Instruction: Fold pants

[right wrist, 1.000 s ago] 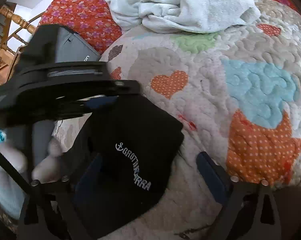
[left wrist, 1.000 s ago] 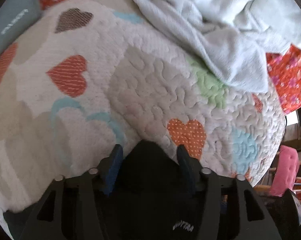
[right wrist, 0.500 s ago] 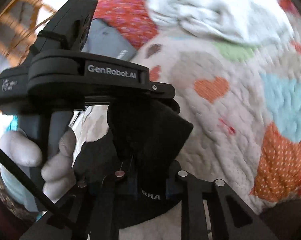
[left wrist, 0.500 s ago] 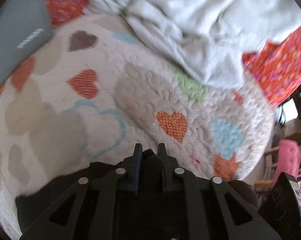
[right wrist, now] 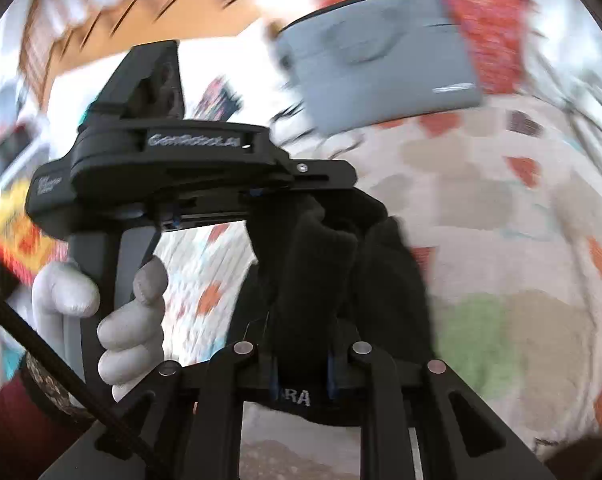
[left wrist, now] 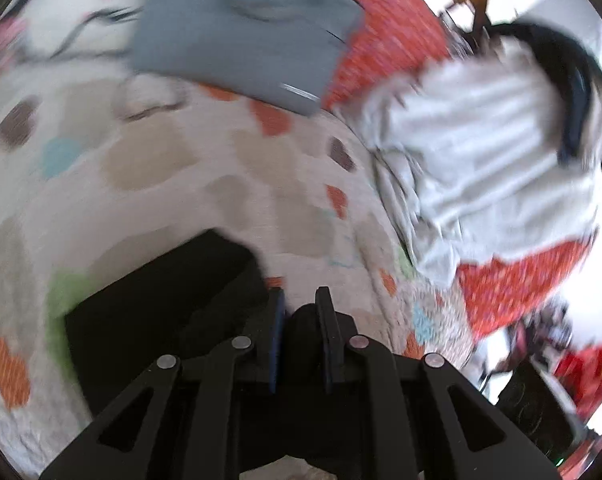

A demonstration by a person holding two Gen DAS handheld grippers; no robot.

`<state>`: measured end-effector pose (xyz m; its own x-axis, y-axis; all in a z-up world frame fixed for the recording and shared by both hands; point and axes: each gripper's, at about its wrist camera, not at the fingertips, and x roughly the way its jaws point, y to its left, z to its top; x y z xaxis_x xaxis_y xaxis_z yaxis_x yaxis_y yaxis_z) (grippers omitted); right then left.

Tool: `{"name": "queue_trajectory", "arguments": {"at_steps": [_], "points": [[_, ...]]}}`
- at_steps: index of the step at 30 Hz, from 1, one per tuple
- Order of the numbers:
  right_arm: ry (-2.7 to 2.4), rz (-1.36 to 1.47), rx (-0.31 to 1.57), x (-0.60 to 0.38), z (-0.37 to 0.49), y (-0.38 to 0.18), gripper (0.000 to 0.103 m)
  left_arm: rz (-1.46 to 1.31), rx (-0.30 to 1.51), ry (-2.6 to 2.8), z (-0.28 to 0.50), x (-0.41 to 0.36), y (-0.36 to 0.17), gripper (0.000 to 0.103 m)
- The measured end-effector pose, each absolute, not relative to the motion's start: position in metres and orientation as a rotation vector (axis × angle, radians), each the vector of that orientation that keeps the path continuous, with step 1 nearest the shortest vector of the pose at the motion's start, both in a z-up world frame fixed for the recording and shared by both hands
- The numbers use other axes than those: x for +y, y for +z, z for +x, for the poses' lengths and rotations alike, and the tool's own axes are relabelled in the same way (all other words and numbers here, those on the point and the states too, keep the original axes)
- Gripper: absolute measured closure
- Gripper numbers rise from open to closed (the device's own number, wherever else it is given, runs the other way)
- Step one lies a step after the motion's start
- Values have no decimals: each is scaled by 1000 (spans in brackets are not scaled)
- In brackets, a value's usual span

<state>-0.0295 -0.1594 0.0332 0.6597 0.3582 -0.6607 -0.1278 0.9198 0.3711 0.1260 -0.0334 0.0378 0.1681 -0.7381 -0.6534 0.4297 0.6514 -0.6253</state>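
While both views blur, we see the left gripper [left wrist: 299, 312] and right gripper [right wrist: 301, 354] each clamped on the black pants [right wrist: 321, 264] bunched between their jaws.

Home bedroom: bed with heart-patch quilt [left wrist: 189, 184], red floral bedding [left wrist: 385, 36], rumpled white blanket [left wrist: 481, 152], grey folded garment [left wrist: 241, 36], wooden railing [right wrist: 141, 8].

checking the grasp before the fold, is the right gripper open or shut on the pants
Shut on the black pants: the right gripper has its fingers close together with bunched dark fabric pinched between them.
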Motion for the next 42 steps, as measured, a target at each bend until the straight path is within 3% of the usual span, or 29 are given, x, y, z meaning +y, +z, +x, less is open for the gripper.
{"name": "queue_trajectory", "arguments": {"at_steps": [9,12,14,15,23,31,38,42], "points": [[380,84,950,-92,-4,-10,77,-592,1142,-728,138,71,-19,88],[420,59,955,-80,-5,-12,61,-647,1132,-679,139,93,-28,80],[456,43,969,-62,-4,-13,36,-674,1131,-652,140,103,-31,68],[473,16,965,-54,-7,-15,34,-682,1129,-641,140,105,-32,68],[606,113,965,-59,-31,5,32,-609,1079,-573,119,125,-6,67],[355,264,944,-161,-36,6,32,-405,1002,-708,88,57,46,62],[192,397,925,-221,-49,5,32,172,1083,-272,100,6,-16,61],[158,410,923,-237,-51,6,32,188,1066,-237,96,16,-23,59]]}}
